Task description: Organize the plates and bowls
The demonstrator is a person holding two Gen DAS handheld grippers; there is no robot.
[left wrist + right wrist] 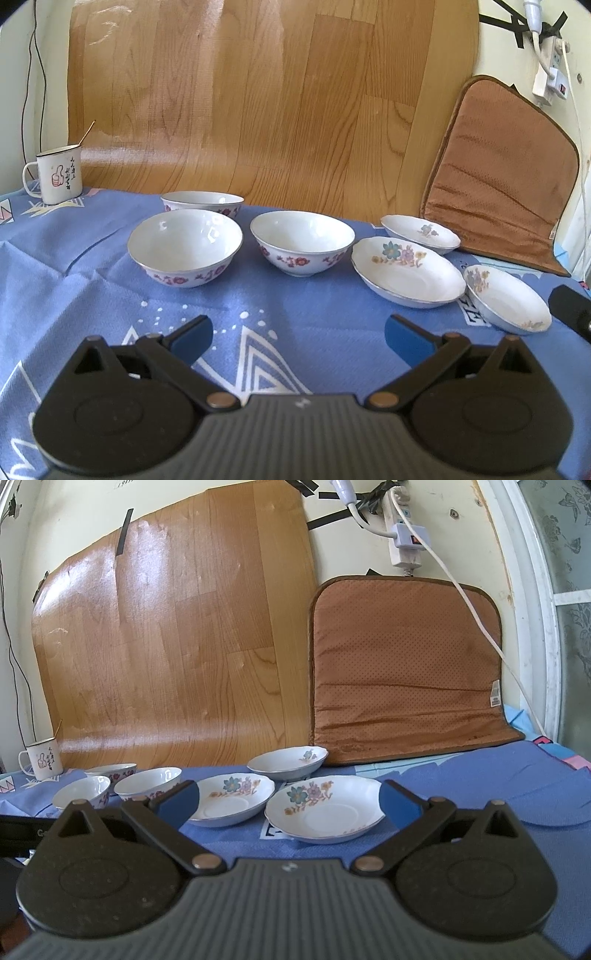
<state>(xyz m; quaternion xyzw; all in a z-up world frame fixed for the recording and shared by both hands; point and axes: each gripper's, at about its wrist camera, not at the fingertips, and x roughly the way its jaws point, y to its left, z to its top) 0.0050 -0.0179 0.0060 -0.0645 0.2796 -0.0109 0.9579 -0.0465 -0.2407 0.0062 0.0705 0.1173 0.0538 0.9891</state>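
Both sets of jaws stand wide apart and hold nothing: the left gripper (298, 336) hovers above the blue patterned cloth (74, 288) on the desk, facing 3 bowls, and the right gripper (290, 802) faces 3 plates. Among the bowls, the left bowl (184, 247) and the middle bowl (302, 242) sit side by side, apart from each other, with the rear bowl (202, 203) just behind the left one. To their right lie the plates, all flower-printed: the near plate (324, 809) lies between the right gripper's blue fingertips (400, 806), the middle plate (231, 799) is just beside it, and the far plate (287, 762) sits behind them, near a brown cushion (402, 672) leaning on the wall. A white mug (55, 175) stands at the far left corner.
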